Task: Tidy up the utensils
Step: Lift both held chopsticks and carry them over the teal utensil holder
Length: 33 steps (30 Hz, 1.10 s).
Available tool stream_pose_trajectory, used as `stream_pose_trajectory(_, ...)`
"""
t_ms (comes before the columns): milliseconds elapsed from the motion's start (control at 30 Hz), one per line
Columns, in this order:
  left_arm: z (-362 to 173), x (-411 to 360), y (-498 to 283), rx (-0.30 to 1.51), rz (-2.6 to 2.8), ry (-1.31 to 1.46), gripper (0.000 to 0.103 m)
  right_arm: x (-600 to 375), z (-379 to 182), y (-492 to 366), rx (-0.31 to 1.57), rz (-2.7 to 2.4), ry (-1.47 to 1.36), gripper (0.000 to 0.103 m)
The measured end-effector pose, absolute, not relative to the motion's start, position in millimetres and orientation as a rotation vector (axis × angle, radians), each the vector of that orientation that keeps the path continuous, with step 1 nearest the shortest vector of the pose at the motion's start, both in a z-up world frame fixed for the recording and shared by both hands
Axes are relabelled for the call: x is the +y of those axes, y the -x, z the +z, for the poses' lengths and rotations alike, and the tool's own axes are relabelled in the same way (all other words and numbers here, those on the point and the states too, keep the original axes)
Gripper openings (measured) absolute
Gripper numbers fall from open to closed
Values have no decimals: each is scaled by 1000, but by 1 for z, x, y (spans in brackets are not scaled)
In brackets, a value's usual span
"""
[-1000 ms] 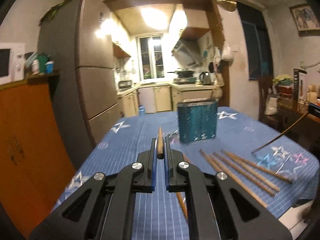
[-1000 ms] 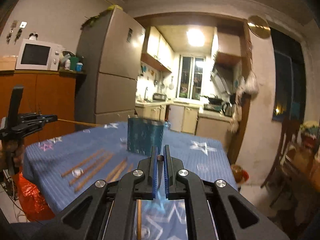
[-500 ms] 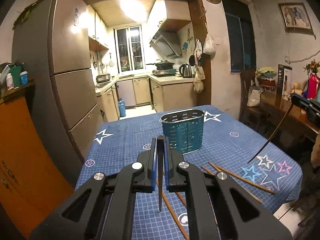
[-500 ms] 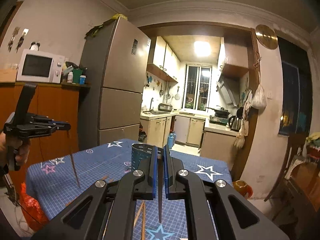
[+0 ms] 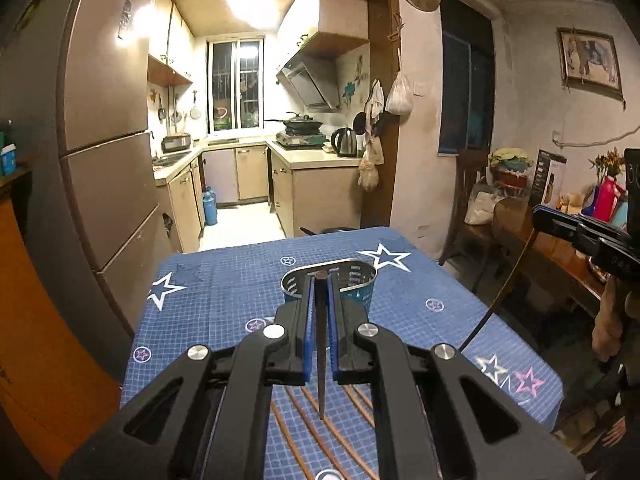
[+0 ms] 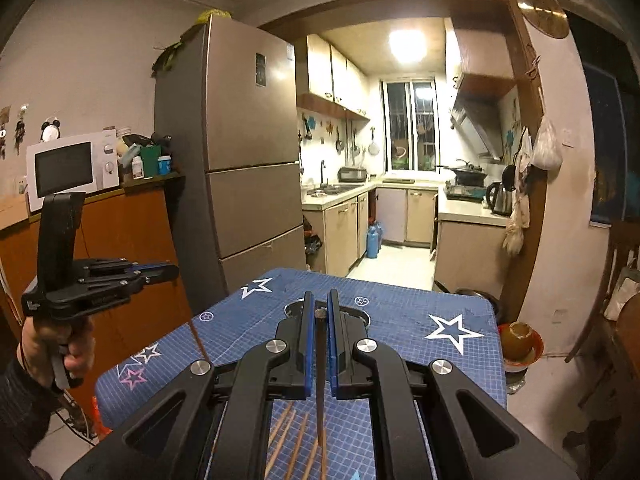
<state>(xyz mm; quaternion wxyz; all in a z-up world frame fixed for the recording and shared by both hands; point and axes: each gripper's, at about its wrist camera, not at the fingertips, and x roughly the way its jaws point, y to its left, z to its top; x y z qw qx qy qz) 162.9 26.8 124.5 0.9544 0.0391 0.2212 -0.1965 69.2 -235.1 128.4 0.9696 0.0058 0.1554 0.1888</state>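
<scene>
The table [image 5: 224, 280] wears a blue checked cloth printed with white and pink stars, and it stands at the mouth of a narrow kitchen. Near the middle of the cloth sits a teal perforated utensil holder [image 5: 360, 286] with a metal rim, upright. Several wooden chopsticks [image 5: 320, 436] lie loose on the cloth at the near edge, roughly side by side.

The left gripper [image 5: 320, 280] is clamped on a dark chopstick [image 5: 320, 360] that hangs point down between its blue pads, above the cloth and in front of the holder. The right gripper [image 6: 319, 304] is likewise closed on another chopstick [image 6: 321, 364], held vertical, with the holder's rim just beyond its tips.

To the left of the table rise a tall brown refrigerator [image 6: 248, 152] and an orange cabinet [image 6: 120, 232] carrying a white microwave [image 6: 72, 166]. Beyond, the kitchen shows cream cupboards, a barred window [image 5: 236, 84], a range hood, a wok on the stove [image 5: 298, 124] and an electric kettle [image 5: 345, 142]. A framed picture [image 5: 590, 60] hangs on the right wall
</scene>
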Motion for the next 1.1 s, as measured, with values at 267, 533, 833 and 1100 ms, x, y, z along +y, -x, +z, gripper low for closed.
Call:
stream_pose_trajectory(267, 139, 9, -199, 507, -393, -69, 5, -222, 155, -116, 369, 349, -15, 7)
stream_pose_trajectory(533, 157, -4, -216, 468, -394, -75, 5, -219, 177, -144, 346, 319, -7, 7)
stream_pose_trajectory(833, 189, -8, -252, 354, -371, -24, 5, -218, 195, -173, 232, 309, -38, 7)
stream_pose_trajectory(1100, 171, -12, -287, 330, -367, -11, 5, -197, 186, -206, 188, 315, 12, 7)
